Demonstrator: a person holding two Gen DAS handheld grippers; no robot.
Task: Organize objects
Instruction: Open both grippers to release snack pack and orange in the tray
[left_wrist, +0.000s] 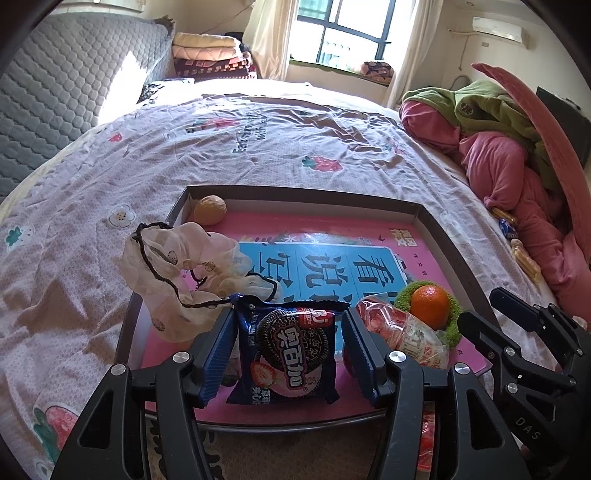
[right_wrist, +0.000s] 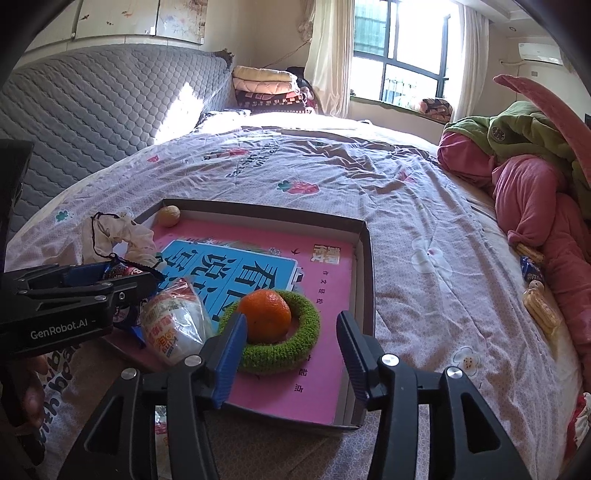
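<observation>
The left gripper (left_wrist: 288, 345) has its 2 fingers spread either side of 1 Oreo packet (left_wrist: 286, 350) lying in the shallow box (right_wrist: 364, 273), pads not pressing it. The right gripper (right_wrist: 291, 350) is spread too, holding nothing, above 1 green knitted ring (right_wrist: 295, 347) cradling 1 orange (right_wrist: 264, 314). Also inside: 1 walnut (left_wrist: 209, 209), 1 snack bag (right_wrist: 173, 325), 1 drawstring pouch (left_wrist: 173, 266).
</observation>
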